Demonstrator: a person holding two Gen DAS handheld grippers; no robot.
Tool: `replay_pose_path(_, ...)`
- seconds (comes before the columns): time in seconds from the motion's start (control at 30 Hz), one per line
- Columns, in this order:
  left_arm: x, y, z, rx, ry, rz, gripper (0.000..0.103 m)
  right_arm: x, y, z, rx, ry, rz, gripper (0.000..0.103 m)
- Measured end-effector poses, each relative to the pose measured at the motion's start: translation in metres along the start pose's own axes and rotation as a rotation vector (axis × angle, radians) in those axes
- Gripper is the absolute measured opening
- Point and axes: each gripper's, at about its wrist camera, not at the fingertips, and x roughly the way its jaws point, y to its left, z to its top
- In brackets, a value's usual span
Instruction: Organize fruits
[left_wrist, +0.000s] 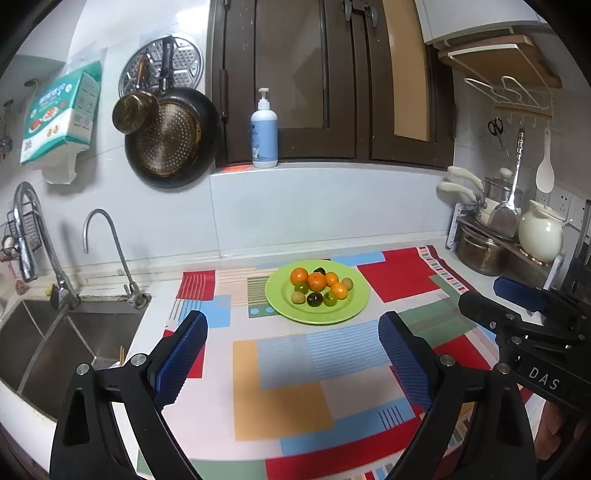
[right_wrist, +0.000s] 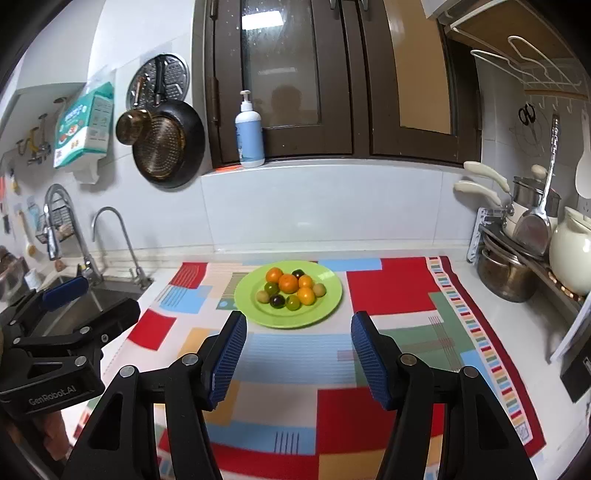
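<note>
A green plate (left_wrist: 354, 314) of small oranges (left_wrist: 316, 281), green fruits and dark ones sits at the far middle of a colourful mat (left_wrist: 284, 402), right of the sink (left_wrist: 74, 332). The left gripper (left_wrist: 295, 350) and right gripper (right_wrist: 297, 354) hover near the plate, jaws wide apart, holding nothing.

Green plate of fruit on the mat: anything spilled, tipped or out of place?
Nothing stands out. The green plate sits flat on the patterned mat, all fruit piled inside its rim. The left gripper and right gripper are open and empty.
</note>
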Motion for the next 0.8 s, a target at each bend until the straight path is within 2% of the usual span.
replay_pose_path(0.4, -0.042, -0.008, -0.015, 0.002, -0.033, 0.047, 0.103, -0.039, -0.002, -0.021, 0.002, -0.008, 0.031, 0.060)
replay_pose_path(0.5, -0.047, -0.008, -0.017, 0.001, -0.036, 0.055, 0.103, -0.043, -0.002, -0.024, 0.001, -0.013, 0.025, 0.069)
replay_pose_path(0.8, -0.056, -0.009, -0.021, 0.004, -0.035, 0.064, 0.103, -0.052, -0.004, -0.027, -0.002, -0.020, 0.034, 0.069)
